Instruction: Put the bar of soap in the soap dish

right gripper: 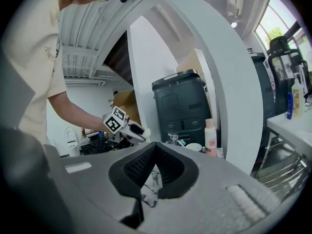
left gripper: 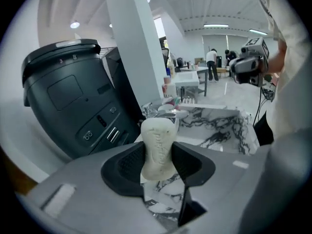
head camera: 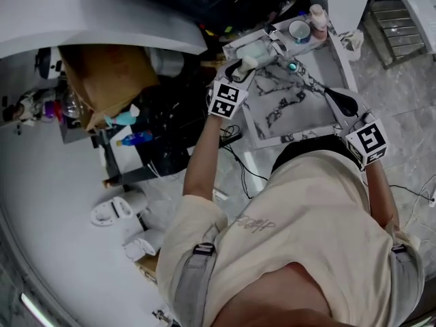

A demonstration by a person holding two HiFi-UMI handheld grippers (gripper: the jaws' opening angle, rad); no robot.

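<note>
A cream bar of soap [left gripper: 157, 147] stands upright between the black pads of my left gripper [left gripper: 157, 156], which is shut on it. In the head view that gripper [head camera: 242, 67] holds the soap [head camera: 247, 62] over the far left corner of the marble-patterned counter [head camera: 286, 104], just short of a pale soap dish [head camera: 259, 48]. My right gripper [head camera: 340, 98] hovers at the counter's right edge. Its jaws [right gripper: 155, 152] meet at the tips with nothing between them. The right gripper view also shows the left gripper [right gripper: 127, 127] with the soap [right gripper: 146, 132].
A white cup [head camera: 298, 30] and a pink bottle [head camera: 317, 19] stand at the counter's far right corner. A large black bin [left gripper: 73, 96] and a white pillar [left gripper: 134, 48] stand close behind the counter. Cables and boxes lie on the floor to the left.
</note>
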